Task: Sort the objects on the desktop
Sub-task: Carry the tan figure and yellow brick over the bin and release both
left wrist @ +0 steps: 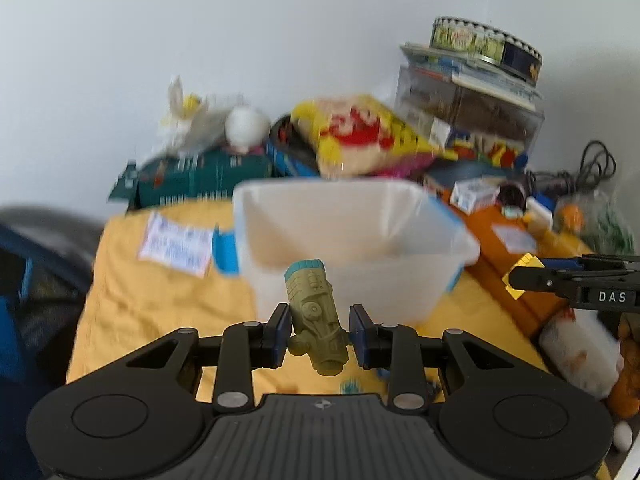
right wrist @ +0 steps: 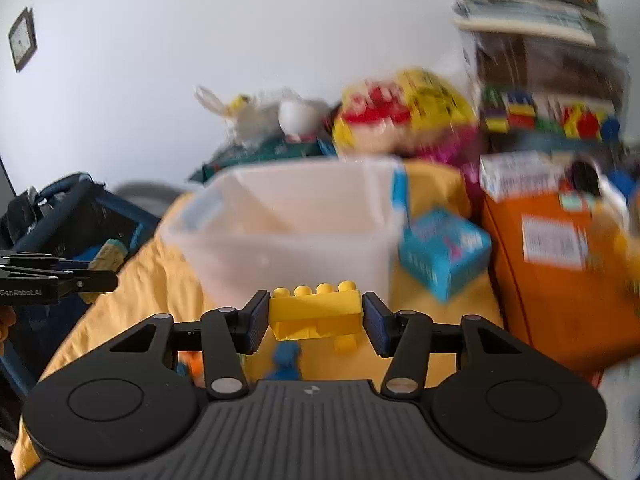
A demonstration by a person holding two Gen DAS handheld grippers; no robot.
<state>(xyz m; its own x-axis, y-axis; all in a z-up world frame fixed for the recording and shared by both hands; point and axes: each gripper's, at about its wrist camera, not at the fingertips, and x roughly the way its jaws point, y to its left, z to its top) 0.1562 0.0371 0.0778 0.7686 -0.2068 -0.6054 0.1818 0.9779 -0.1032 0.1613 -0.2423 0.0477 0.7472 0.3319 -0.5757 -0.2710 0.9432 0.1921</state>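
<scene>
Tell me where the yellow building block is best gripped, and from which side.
Grip the yellow building block across its two short end faces, coming in level from its long side, studs up. Those ends are flat and parallel, so the pads seat squarely, as the right tongs hold it now.

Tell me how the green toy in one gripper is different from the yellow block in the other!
The green toy is olive with a teal tip; the yellow block is plain bright yellow. The toy is a rounded, detailed tube, tilted; the block is boxy with four studs and sits level. Both are small plastic toys, each clamped in a hand-held gripper in front of the clear bin.
</scene>
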